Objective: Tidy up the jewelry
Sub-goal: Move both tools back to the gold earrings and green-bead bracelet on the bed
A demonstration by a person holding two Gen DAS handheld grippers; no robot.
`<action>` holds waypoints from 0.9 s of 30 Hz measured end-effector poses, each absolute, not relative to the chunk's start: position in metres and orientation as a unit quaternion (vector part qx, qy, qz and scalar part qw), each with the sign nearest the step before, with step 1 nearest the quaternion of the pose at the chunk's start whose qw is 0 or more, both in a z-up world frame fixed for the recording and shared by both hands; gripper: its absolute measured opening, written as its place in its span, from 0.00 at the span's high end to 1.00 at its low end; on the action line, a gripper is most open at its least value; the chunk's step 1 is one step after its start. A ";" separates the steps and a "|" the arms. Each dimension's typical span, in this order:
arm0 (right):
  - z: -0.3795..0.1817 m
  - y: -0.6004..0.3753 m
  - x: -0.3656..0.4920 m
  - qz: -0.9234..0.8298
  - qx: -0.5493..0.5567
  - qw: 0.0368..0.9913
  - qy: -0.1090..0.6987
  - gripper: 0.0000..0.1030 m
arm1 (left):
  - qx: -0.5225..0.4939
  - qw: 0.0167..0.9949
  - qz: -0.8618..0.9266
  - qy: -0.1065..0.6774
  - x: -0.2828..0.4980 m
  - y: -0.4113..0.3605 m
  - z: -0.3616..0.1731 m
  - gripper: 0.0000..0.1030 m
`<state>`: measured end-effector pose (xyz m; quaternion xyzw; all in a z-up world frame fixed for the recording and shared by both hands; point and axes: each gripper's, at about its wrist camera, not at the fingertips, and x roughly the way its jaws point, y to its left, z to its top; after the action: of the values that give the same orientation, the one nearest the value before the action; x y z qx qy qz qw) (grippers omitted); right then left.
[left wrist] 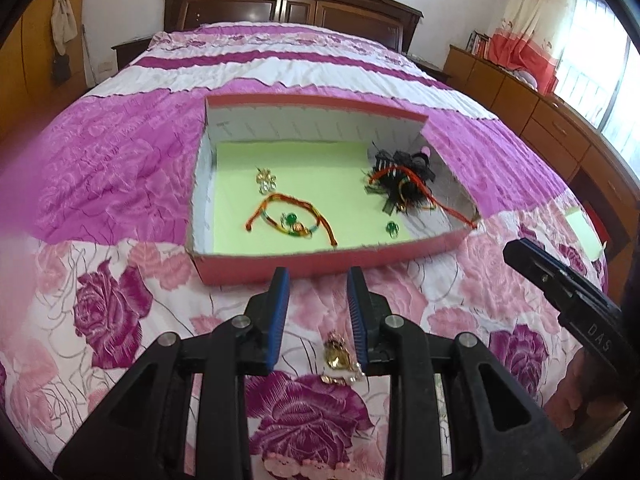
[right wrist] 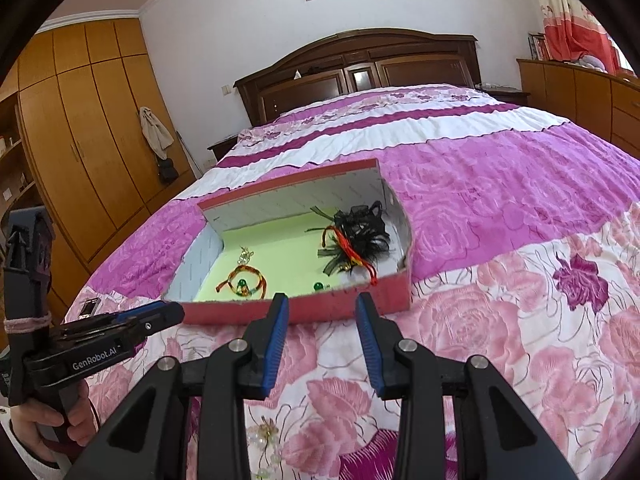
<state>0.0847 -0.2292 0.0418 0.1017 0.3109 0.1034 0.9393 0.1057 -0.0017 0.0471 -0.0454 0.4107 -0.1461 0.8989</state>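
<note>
A red box (left wrist: 320, 262) with a green floor lies open on the bed; it also shows in the right wrist view (right wrist: 320, 308). Inside lie a red-orange cord bracelet (left wrist: 292, 216), a gold earring (left wrist: 266, 180), green beads (left wrist: 391, 227) and a black feathered hair clip (left wrist: 404, 176). My left gripper (left wrist: 318, 280) is open just before the box; a gold earring (left wrist: 338, 356) lies on the bedspread between its fingers. My right gripper (right wrist: 322, 304) is open before the box, with a pearl-and-gold piece (right wrist: 266, 434) on the bedspread below it.
The bed has a pink and purple floral bedspread (left wrist: 120, 300) and a dark wooden headboard (left wrist: 292, 4). A wooden wardrobe (right wrist: 92, 140) stands at the left and low drawers (left wrist: 560, 128) under the window at the right. The other gripper (left wrist: 560, 284) shows at the right.
</note>
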 end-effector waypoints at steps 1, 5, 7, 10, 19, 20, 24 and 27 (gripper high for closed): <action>0.041 -0.230 0.083 0.103 0.102 0.939 0.313 0.64 | -0.044 0.897 -0.147 0.415 0.105 -0.003 0.045 0.79; 0.037 -0.233 0.080 0.101 0.105 0.937 0.317 0.64 | -0.042 0.890 -0.152 0.428 0.102 -0.006 0.038 0.79; 0.035 -0.235 0.078 0.099 0.107 0.936 0.320 0.64 | -0.042 0.886 -0.155 0.434 0.101 -0.008 0.035 0.79; 0.032 -0.237 0.077 0.098 0.111 0.934 0.325 0.64 | -0.040 0.881 -0.160 0.443 0.099 -0.011 0.030 0.79; 0.024 -0.243 0.073 0.096 0.119 0.930 0.334 0.64 | -0.027 0.866 -0.167 0.470 0.095 -0.022 0.014 0.79; 0.023 -0.244 0.072 0.096 0.120 0.930 0.334 0.63 | -0.026 0.865 -0.168 0.473 0.094 -0.023 0.012 0.79; 0.021 -0.248 0.071 0.094 0.125 0.929 0.336 0.64 | -0.015 0.859 -0.166 0.483 0.093 -0.028 0.004 0.79; 0.019 -0.251 0.071 0.093 0.131 0.927 0.338 0.64 | -0.011 0.856 -0.163 0.491 0.094 -0.030 -0.002 0.79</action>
<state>0.0707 -0.2515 0.0185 0.1307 0.3383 0.0933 0.9273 0.0935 -0.0304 -0.0017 -0.0114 0.4907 -0.1626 0.8559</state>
